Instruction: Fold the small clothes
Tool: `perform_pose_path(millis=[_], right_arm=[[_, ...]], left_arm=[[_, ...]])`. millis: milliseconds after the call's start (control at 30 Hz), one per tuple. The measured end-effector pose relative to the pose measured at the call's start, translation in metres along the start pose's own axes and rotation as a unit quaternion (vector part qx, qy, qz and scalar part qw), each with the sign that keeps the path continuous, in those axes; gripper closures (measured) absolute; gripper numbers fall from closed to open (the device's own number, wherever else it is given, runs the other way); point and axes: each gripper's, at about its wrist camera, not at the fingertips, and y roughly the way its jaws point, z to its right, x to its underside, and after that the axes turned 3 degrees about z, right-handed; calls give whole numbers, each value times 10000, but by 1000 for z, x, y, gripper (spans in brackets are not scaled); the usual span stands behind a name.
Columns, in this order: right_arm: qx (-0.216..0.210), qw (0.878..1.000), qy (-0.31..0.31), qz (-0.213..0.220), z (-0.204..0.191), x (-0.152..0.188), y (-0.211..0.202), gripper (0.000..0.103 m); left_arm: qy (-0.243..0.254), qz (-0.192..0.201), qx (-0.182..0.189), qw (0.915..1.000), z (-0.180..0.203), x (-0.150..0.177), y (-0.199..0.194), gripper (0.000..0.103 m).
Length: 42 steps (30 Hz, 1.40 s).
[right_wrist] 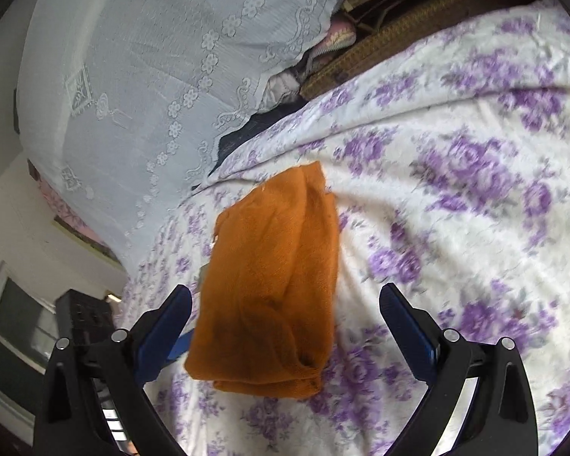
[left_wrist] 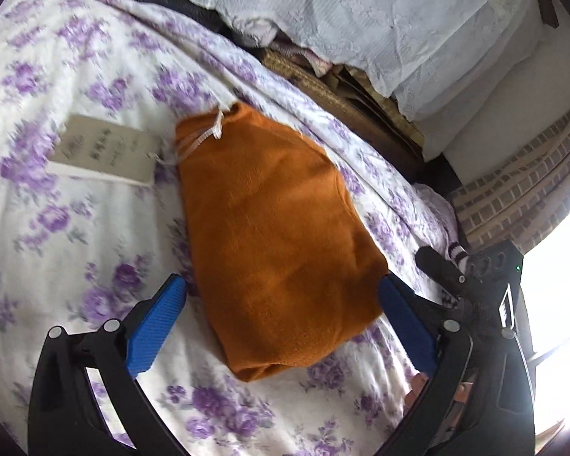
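A folded orange garment (left_wrist: 273, 235) lies on the white bedspread with purple flowers (left_wrist: 76, 209). A white string and a beige paper tag (left_wrist: 102, 152) hang off its far left corner. My left gripper (left_wrist: 283, 288) is open, its blue-padded jaws on either side of the garment's near end, holding nothing. In the right wrist view the same orange garment (right_wrist: 273, 285) lies as a folded bundle. My right gripper (right_wrist: 285, 298) is open above its near end and empty. The right gripper's body also shows in the left wrist view (left_wrist: 486, 277), at the right.
A pale lace cloth (right_wrist: 140, 87) covers a pile at the far edge of the bed. Brown woven mats (left_wrist: 345, 102) and other clothes lie under it. A brick-pattern surface (left_wrist: 520, 186) and a bright window are at the right.
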Motion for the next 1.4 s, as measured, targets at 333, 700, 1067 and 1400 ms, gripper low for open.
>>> perform_pose_path(millis=[333,700,1067,1400], right_arm=[[-380,9978,288,-469,2,-2,30,4],[-427,9967,182,-663,-3,-14,74,4],[-94,9976,-551,-399,-17,0,70,49],[-144,9971,-713,-203,-23,-3,59,54]], left_arm=[[-191,-384,204,9989,-9,-2,30,5],[531,-382,-157,9977,3,-15,57,4],[703,-207,-266,9970,7,-13,52,19],[1025,126,-226,9944,18,-9,37,30]])
